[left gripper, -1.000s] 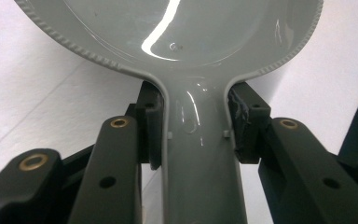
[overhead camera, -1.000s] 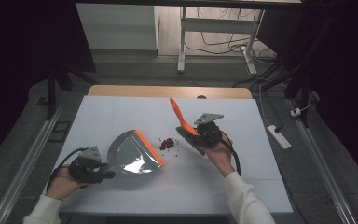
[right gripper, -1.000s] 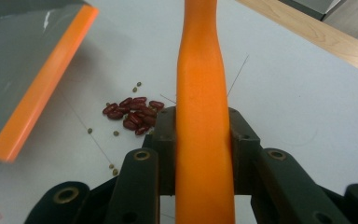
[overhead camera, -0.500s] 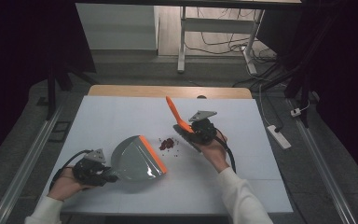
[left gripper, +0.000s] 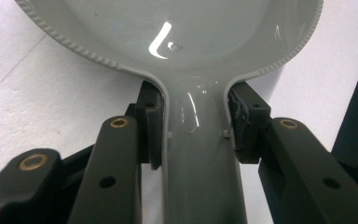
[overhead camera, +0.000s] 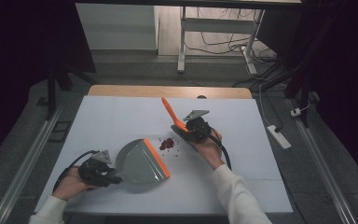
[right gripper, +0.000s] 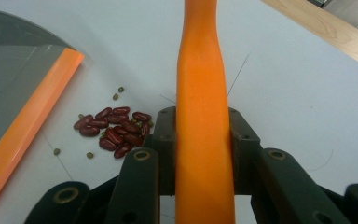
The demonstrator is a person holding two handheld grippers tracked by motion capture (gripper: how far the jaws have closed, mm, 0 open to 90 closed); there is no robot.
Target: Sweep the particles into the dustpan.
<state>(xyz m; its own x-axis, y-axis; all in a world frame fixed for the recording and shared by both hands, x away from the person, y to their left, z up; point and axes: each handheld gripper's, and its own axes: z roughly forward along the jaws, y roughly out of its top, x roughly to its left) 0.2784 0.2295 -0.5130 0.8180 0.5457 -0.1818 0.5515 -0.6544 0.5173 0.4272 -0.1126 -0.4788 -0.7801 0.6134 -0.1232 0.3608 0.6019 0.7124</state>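
Both tools are clamped on handles: the left tool (overhead camera: 114, 178) grips the grey dustpan (overhead camera: 140, 163) by its handle, and the right tool (overhead camera: 182, 130) grips the brush's orange handle (overhead camera: 172, 114). On the white worktop (overhead camera: 112, 121) the dustpan lies flat, its orange lip (overhead camera: 156, 157) facing a small heap of red beans (overhead camera: 168, 143) just beside it. A few tiny greenish specks (right gripper: 117, 92), perhaps smaller beans, lie scattered around the heap.
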